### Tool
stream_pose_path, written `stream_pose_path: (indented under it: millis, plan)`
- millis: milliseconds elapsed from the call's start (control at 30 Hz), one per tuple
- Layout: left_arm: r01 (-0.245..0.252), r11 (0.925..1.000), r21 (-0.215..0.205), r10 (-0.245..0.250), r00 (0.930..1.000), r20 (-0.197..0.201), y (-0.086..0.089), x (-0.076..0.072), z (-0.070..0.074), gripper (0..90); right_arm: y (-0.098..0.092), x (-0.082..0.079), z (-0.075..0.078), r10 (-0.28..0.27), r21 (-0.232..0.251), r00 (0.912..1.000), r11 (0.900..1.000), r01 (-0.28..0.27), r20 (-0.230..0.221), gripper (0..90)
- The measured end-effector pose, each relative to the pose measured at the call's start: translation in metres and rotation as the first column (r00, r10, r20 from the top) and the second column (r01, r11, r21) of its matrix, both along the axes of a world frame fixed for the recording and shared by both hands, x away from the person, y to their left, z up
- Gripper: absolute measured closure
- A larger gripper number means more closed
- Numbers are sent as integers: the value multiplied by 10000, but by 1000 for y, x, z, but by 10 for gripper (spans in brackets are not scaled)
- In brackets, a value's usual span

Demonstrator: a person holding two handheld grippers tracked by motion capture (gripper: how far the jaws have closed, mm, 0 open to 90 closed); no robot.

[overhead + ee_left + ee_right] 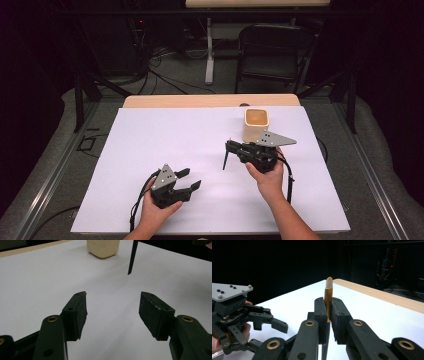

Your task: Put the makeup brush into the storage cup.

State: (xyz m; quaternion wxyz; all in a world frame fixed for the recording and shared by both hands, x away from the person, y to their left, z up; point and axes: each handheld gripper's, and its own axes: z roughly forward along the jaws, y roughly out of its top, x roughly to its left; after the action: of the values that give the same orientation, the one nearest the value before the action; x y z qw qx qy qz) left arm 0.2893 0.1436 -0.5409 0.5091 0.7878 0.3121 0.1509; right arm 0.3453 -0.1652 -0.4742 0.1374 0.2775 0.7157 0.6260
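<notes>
My right gripper (229,146) (329,302) is shut on a thin brush-like stick (225,159) (328,291). Its gold upper part and tan tip rise above the jaws, and its black shaft hangs down toward the white table sheet (150,140). That shaft (131,257) also crosses the top of the left gripper view. A cream square cup (256,122) (103,248) stands upright just behind the right gripper. My left gripper (192,178) (113,295) sits low at the front left, open, with bare sheet between its pads. Its grey plate (229,291) appears at the left of the right gripper view.
The white sheet covers a wooden table whose bare edge (210,100) runs along the back. Behind it stand a black folding chair (272,50) and a white table leg (209,55), in a dark room with cables on the floor.
</notes>
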Motion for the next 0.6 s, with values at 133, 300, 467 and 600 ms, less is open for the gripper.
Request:
stream_pose_path:
  millis: [133,300,467,600]
  plan:
    - [-54,10000,-50,54,10000,-46,1,1,0,383,-6,1,1,-222,11,9997,9998,222,71,835]
    - [-147,9999,-66,147,9999,-16,3,2,0,363,-13,1,3,-527,-8,9985,9986,527,136,836]
    - [-228,9997,-25,228,9997,-24,3,3,0,334,-20,2,4,-821,-112,9963,9965,824,244,836]
    - [-204,9998,12,204,9998,-1,3,3,-1,325,-26,3,5,-1027,-150,9942,9945,1032,317,836]
